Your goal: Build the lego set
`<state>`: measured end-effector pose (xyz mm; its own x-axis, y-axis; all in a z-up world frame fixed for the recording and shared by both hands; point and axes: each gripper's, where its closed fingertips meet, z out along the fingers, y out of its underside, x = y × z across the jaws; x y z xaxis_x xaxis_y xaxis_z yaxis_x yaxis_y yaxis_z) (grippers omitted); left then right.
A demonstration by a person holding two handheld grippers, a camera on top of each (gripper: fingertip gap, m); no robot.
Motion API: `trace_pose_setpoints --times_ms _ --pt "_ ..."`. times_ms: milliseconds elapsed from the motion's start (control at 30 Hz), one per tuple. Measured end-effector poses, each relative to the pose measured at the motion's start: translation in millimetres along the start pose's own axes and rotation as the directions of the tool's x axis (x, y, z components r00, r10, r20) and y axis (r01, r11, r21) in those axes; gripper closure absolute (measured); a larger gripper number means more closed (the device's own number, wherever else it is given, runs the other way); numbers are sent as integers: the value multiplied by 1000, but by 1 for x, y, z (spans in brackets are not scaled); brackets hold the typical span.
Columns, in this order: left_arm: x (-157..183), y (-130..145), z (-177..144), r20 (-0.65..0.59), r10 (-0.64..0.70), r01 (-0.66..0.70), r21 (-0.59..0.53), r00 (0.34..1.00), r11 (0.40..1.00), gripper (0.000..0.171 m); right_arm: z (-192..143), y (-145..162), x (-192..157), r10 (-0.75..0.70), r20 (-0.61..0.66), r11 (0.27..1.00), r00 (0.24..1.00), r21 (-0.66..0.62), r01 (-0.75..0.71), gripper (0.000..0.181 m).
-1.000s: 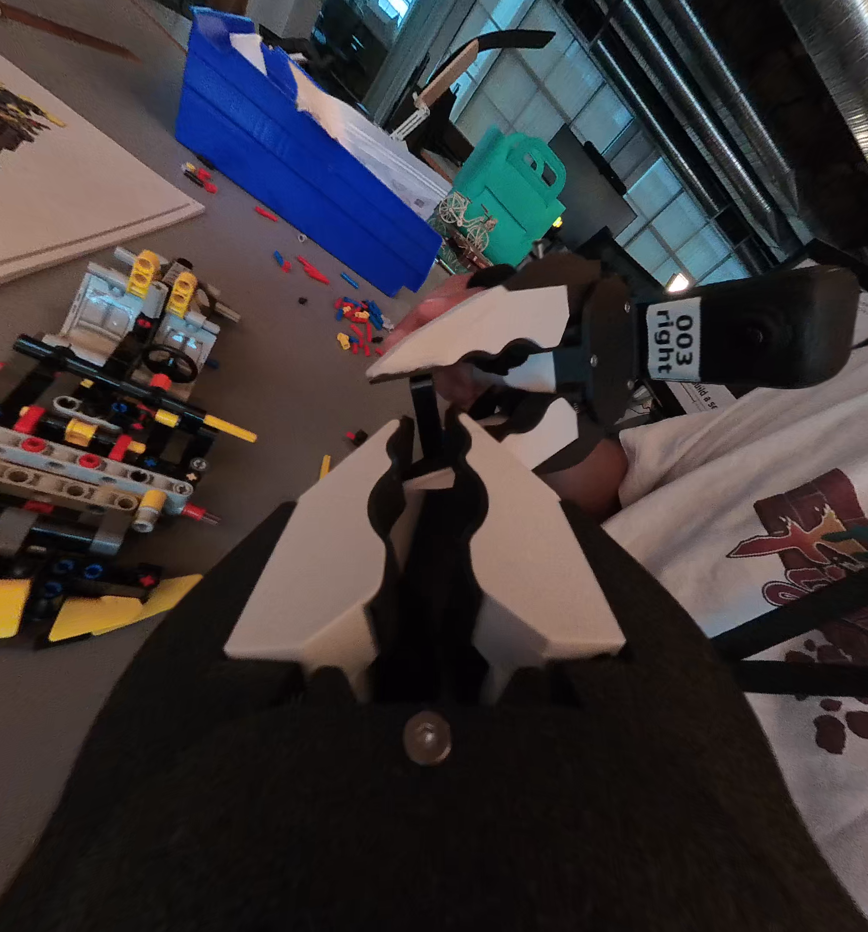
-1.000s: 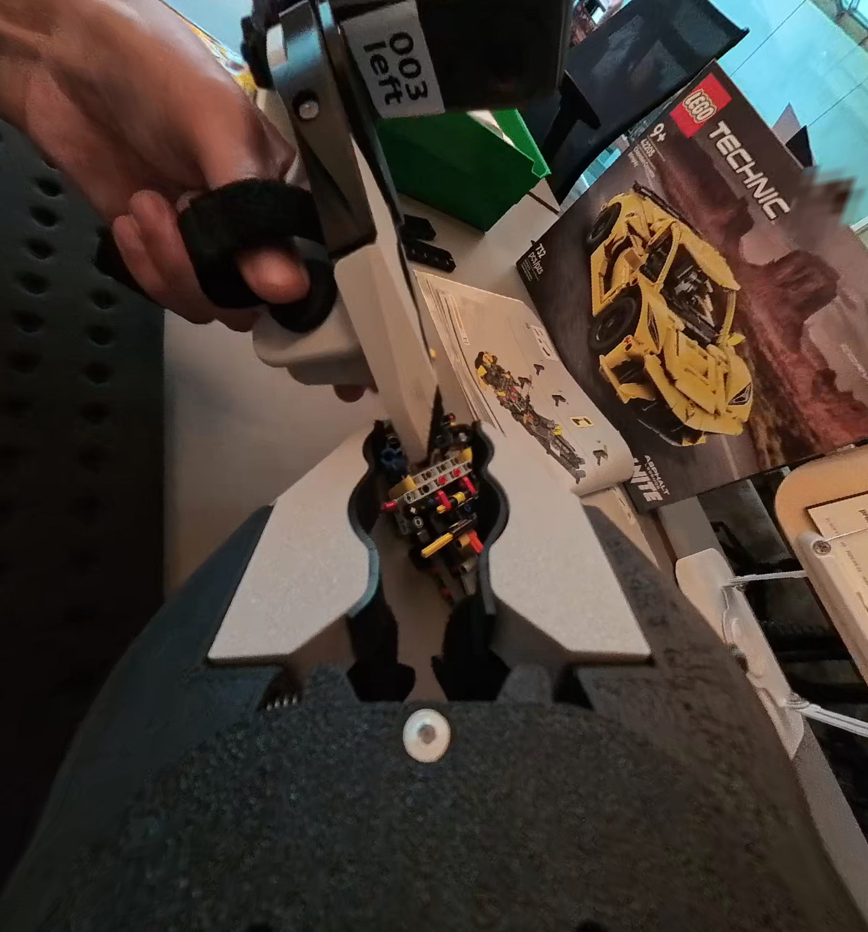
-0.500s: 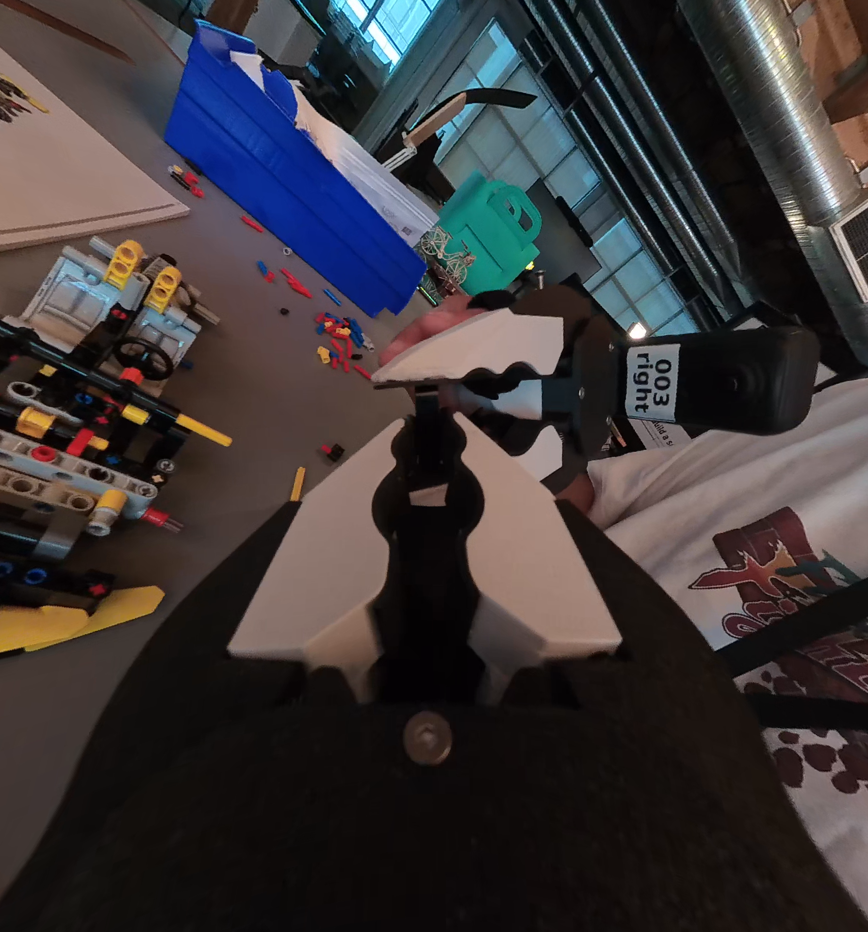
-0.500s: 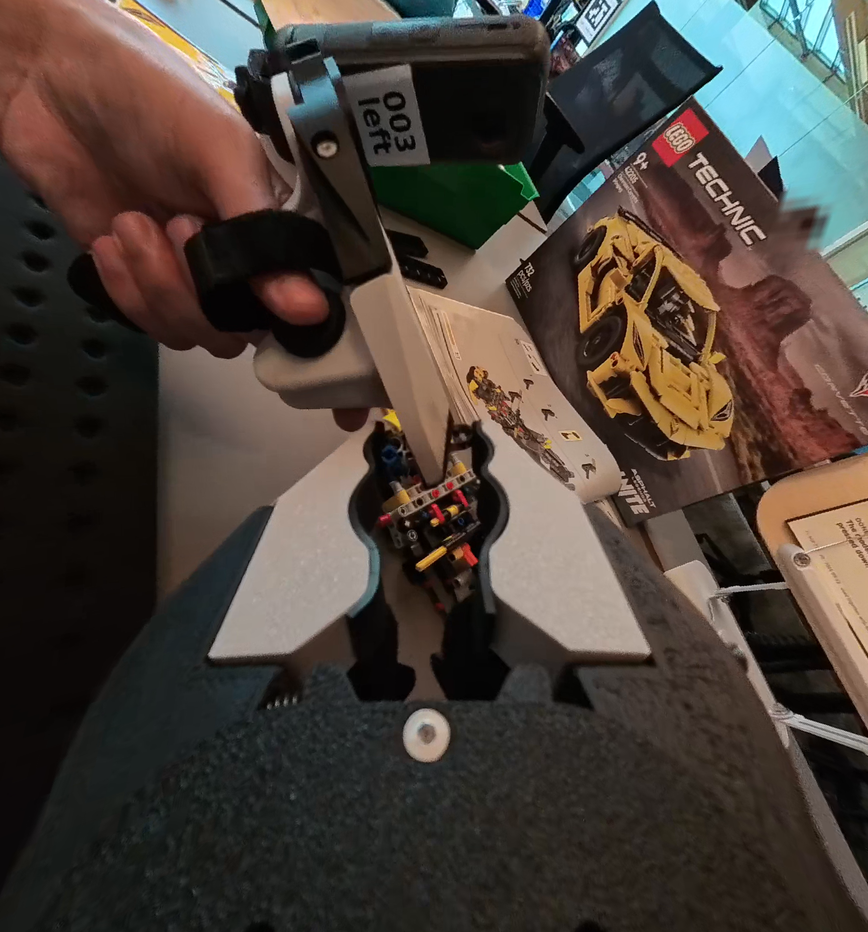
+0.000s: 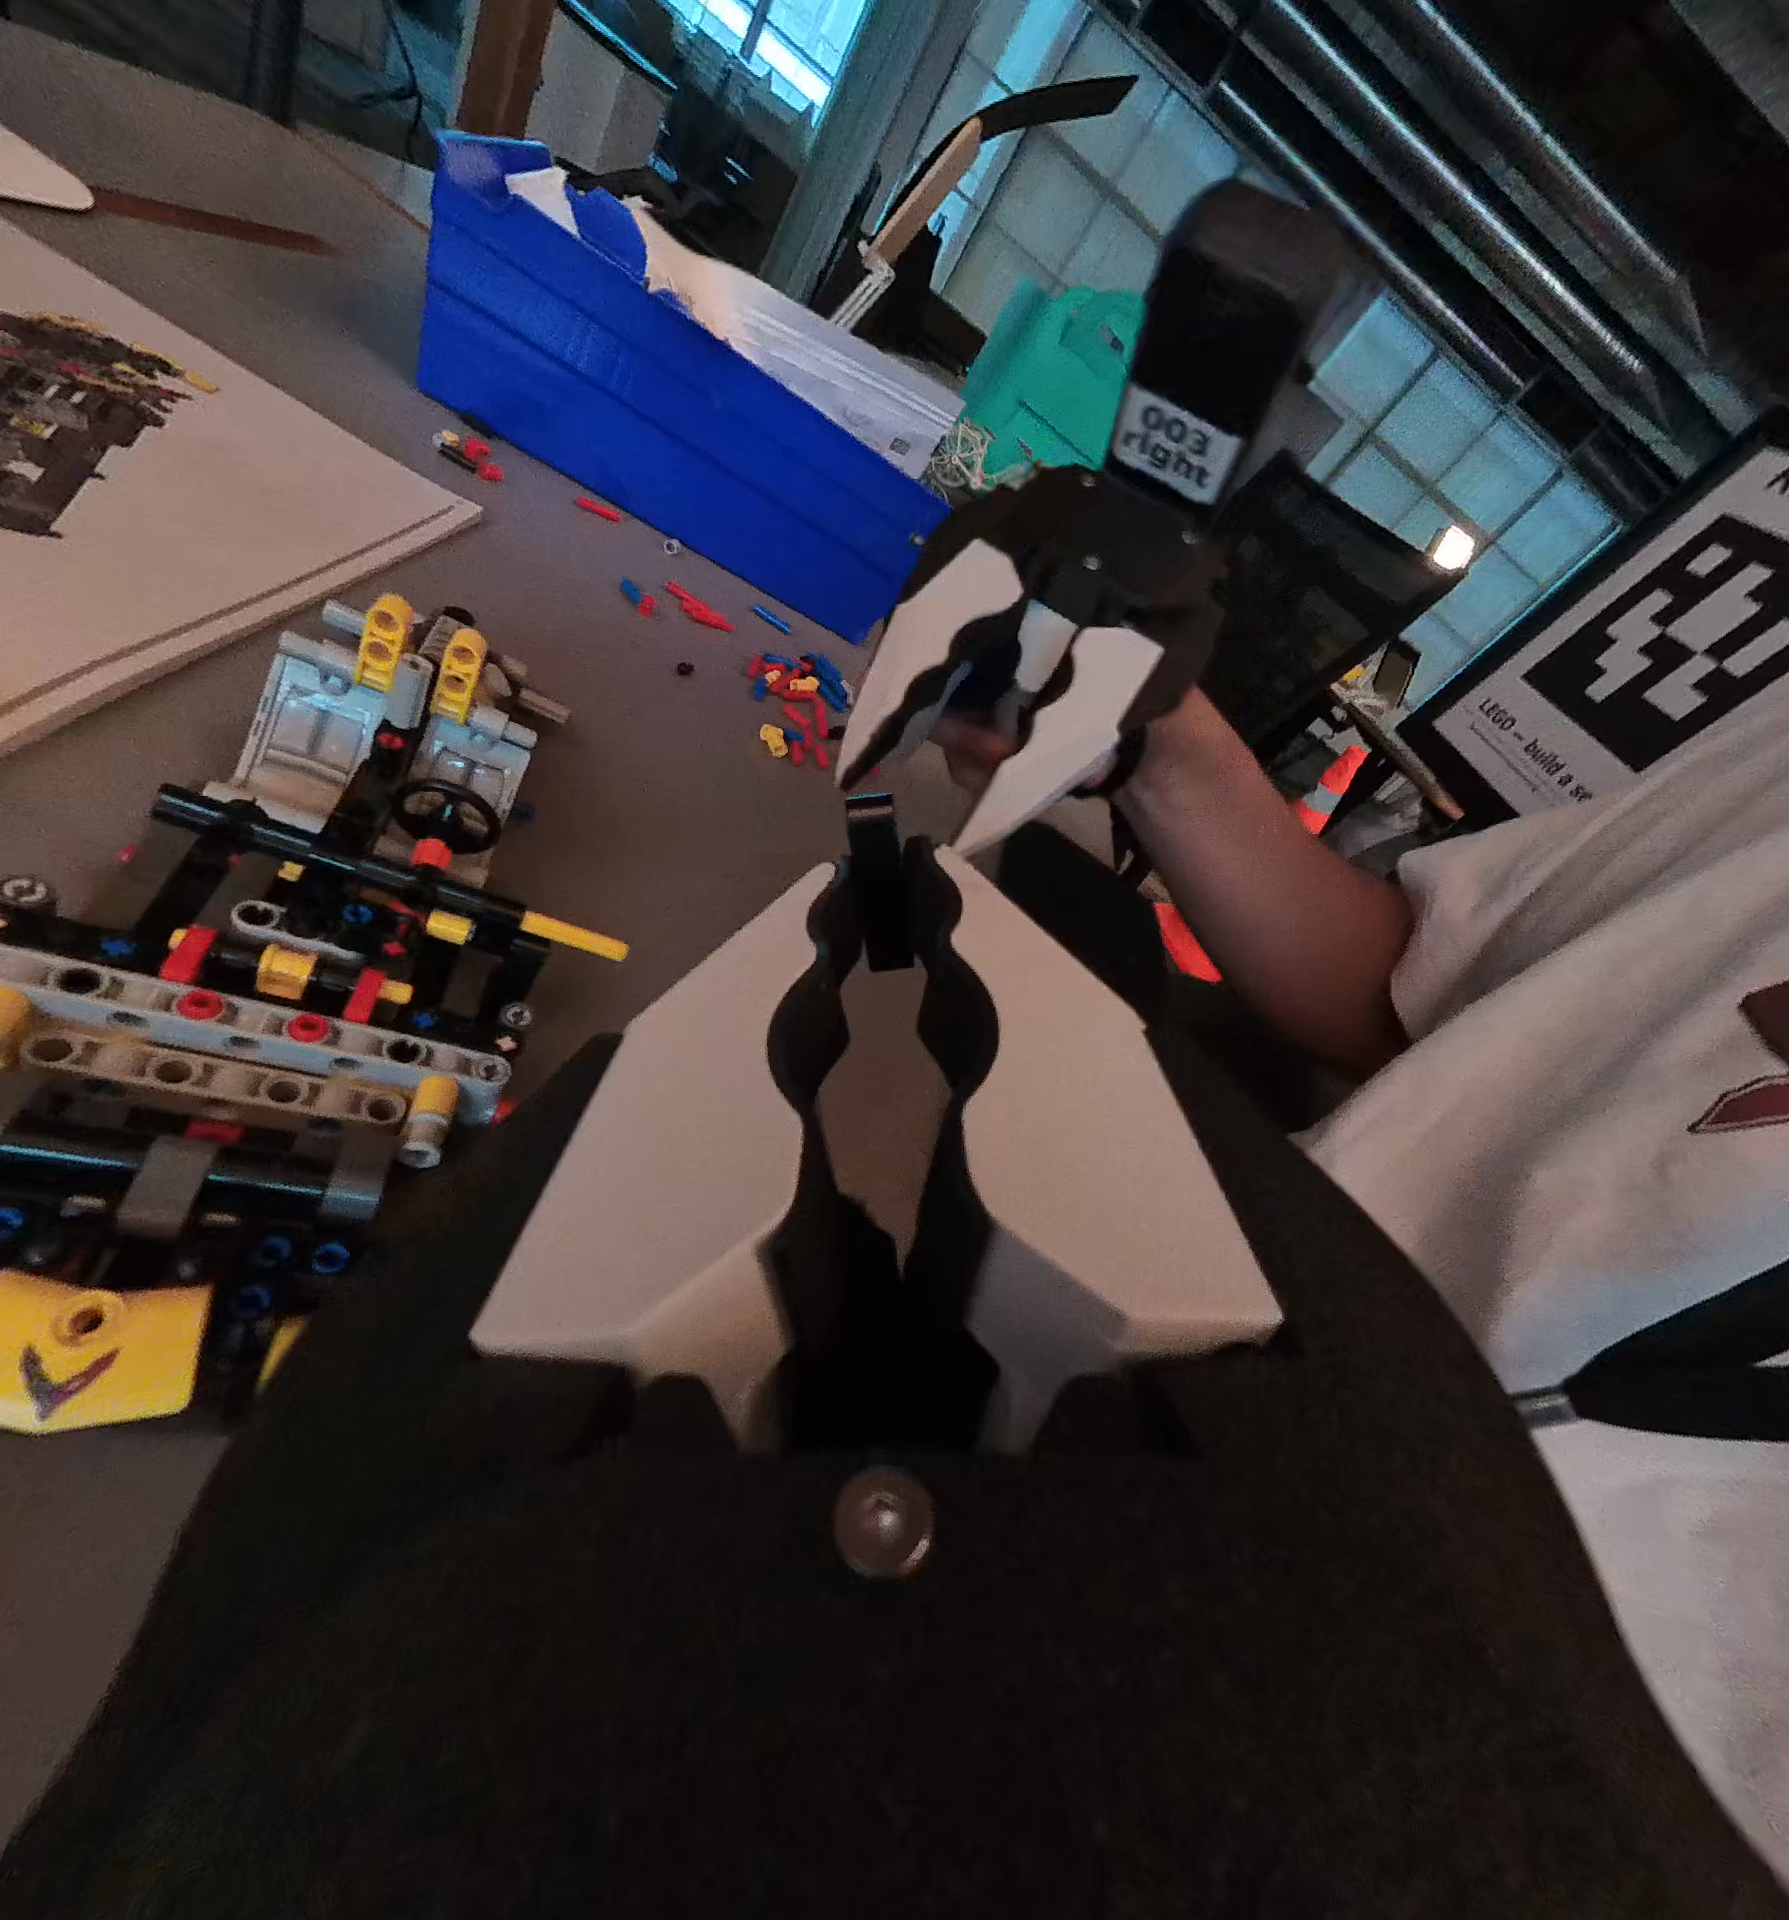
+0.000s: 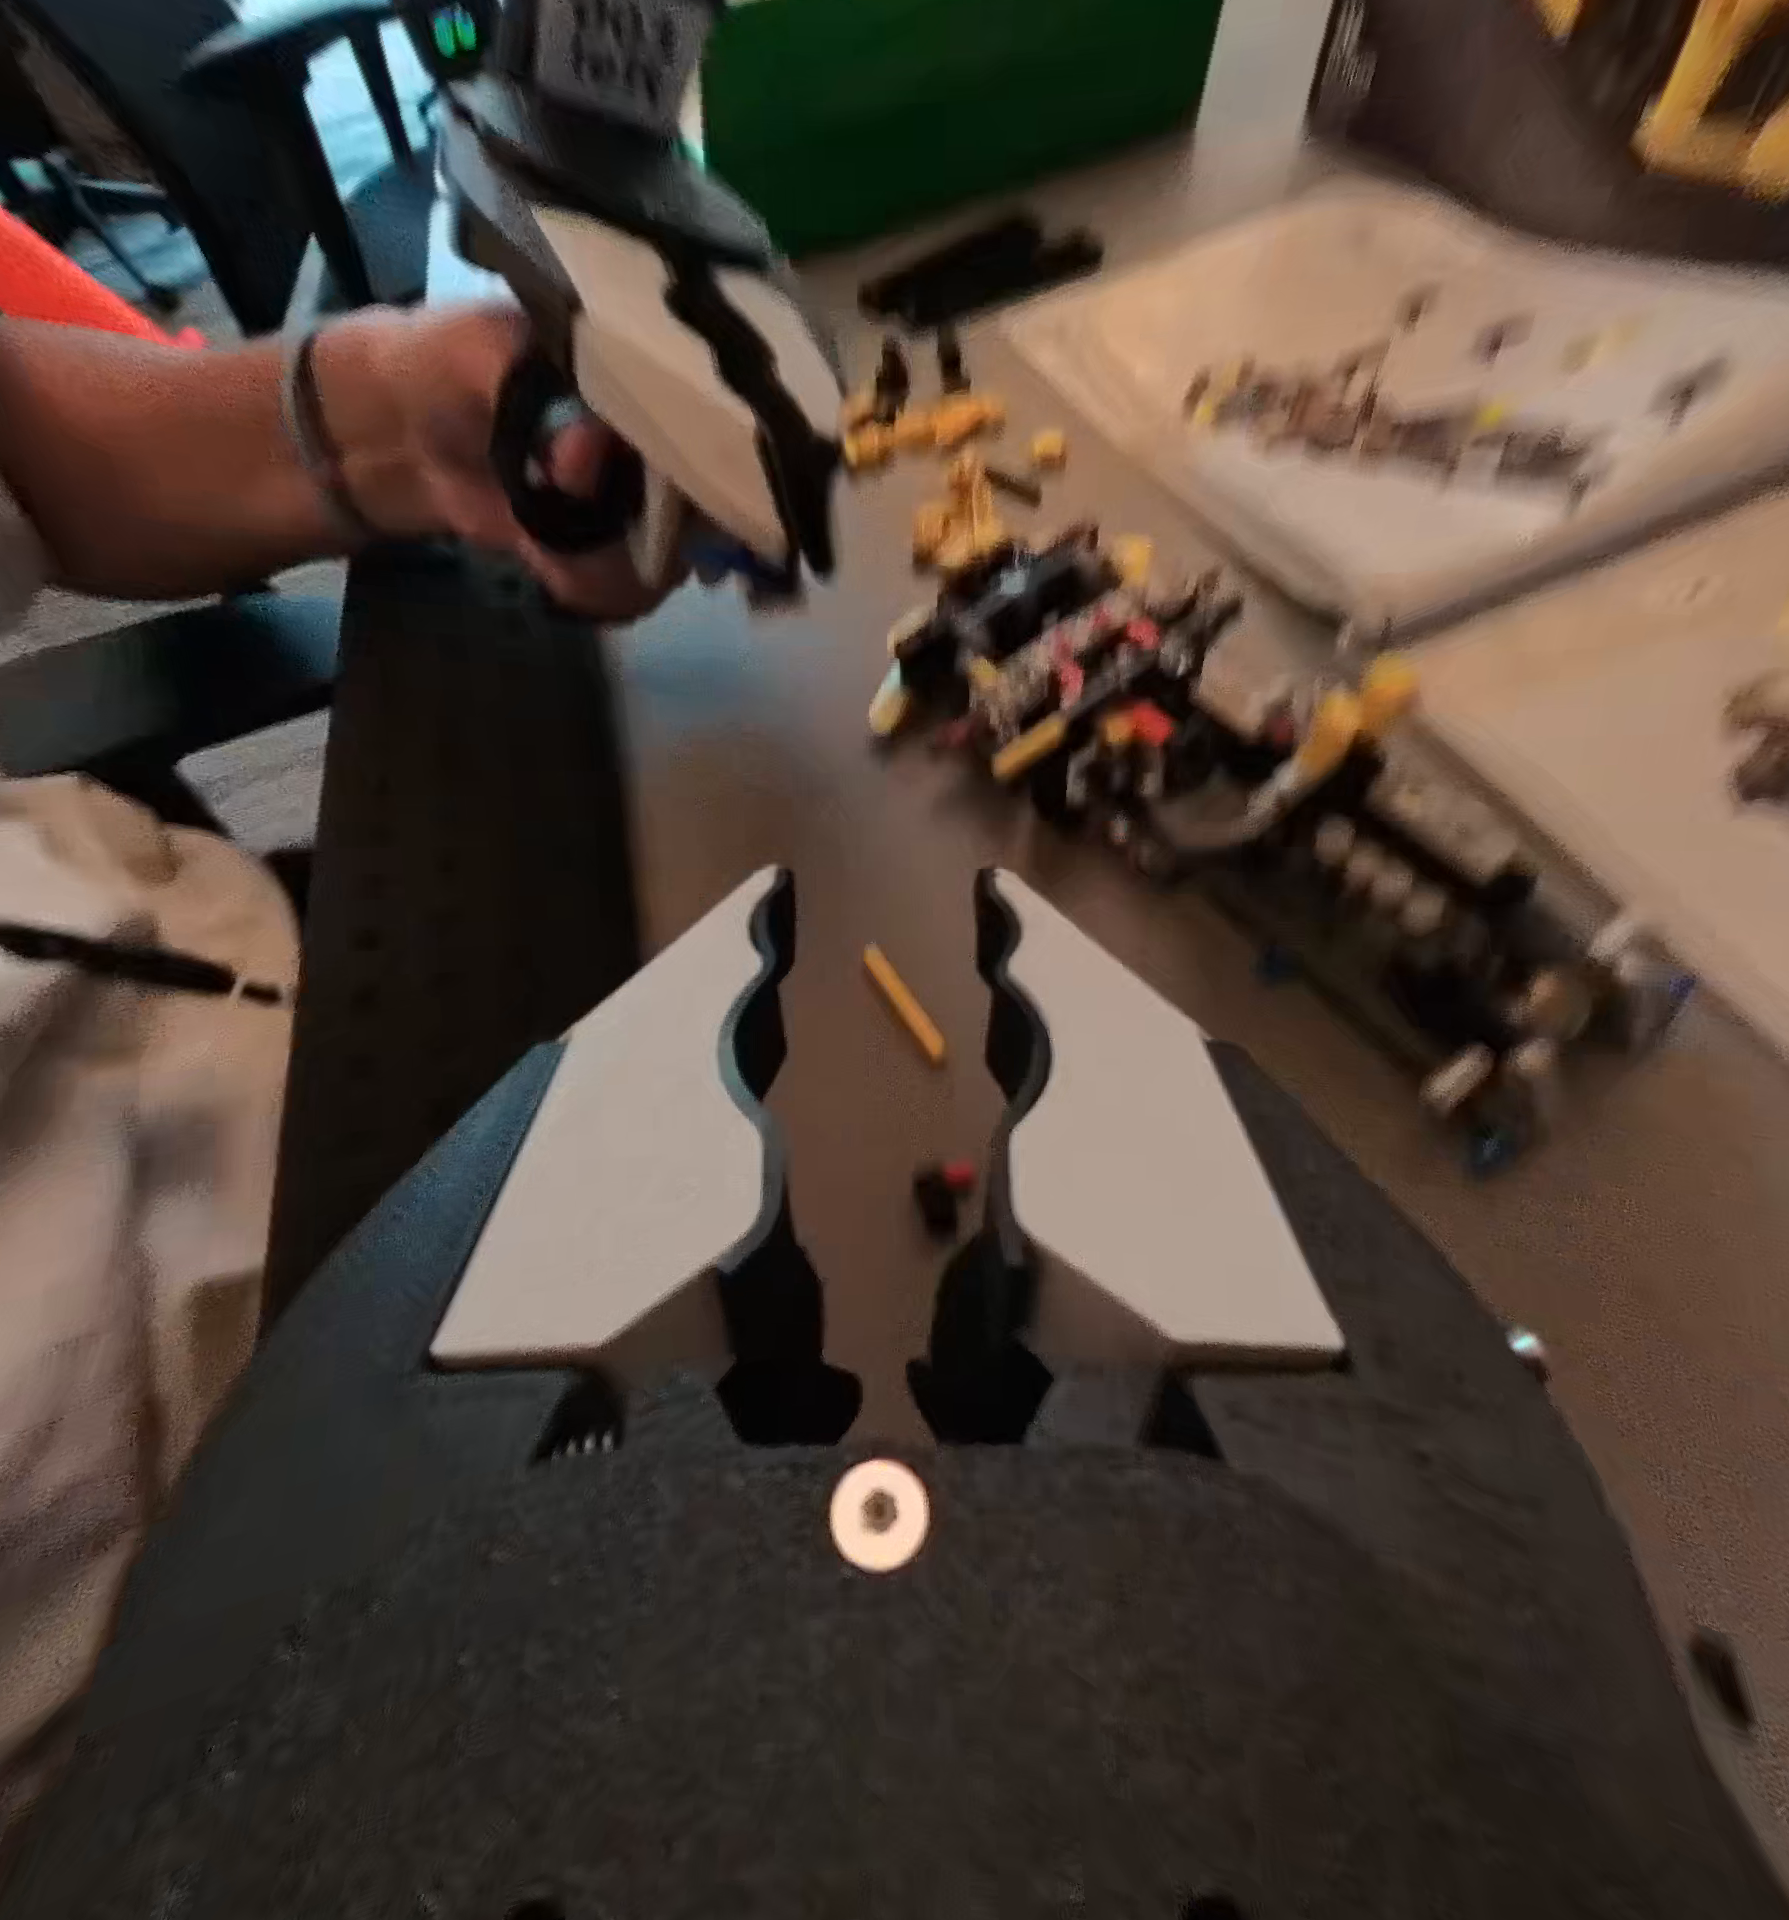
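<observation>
Each camera rides on its own gripper, close above the tabletop and looking forward along the fingers. The left wrist view faces the right gripper; the right wrist view faces the left gripper. Both share the half-built lego car.

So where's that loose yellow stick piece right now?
In the right wrist view, the yellow stick piece lies flat on the grey table, seen in the gap between the open right tongs, with a small red-and-black piece nearer the camera.
</observation>
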<state>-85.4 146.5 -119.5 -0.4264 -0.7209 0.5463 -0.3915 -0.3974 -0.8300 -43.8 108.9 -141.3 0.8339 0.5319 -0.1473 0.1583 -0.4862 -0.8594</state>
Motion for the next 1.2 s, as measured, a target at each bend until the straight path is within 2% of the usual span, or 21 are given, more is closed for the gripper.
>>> trace_pose_setpoints --times_ms 100,200,300,433,633,700,800,900,967,1033,1133,1200 --pt "0 8 4 -8 23 -24 -22 1000 999 166 -11 40 -1 87 83 991 993 -108 -78 151" --pt "2 13 7 14 99 -98 -36 995 995 166 -11 65 -1 40 47 984 998 -174 -31 151" --pt "5 18 9 -5 130 -130 -49 992 990 166 -7 76 0 -38 12 978 999 -206 40 154" --pt "1 22 11 -4 107 -107 -66 994 992 167 -8 93 13 -75 -42 957 996 -284 60 155" --pt "0 25 13 -9 96 -96 -85 995 992 166 -1 91 15 -135 -23 955 991 -271 123 163" --pt "-3 25 14 11 109 -107 -91 994 990 166 3 90 16 -179 -19 949 984 -268 167 172" --pt "-12 25 17 88 193 -183 -114 977 977 166 10 74 19 -285 -35 919 958 -293 263 174" --pt "-24 26 19 191 304 -273 -169 933 947 166 15 15 -3 -401 -7 894 916 -222 390 174" --pt "-23 27 20 206 352 -318 -183 913 930 166 20 -20 -22 -471 8 870 882 -162 466 174" --pt "-18 25 20 192 368 -339 -169 910 926 166 27 -38 -30 -407 39 907 913 -103 408 174" --pt "-12 20 16 159 310 -295 -111 937 949 166 29 -51 -29 -177 130 984 976 48 172 174" --pt "-11 16 13 145 267 -257 -80 953 963 166 28 -47 -26 -118 159 992 980 53 111 174"
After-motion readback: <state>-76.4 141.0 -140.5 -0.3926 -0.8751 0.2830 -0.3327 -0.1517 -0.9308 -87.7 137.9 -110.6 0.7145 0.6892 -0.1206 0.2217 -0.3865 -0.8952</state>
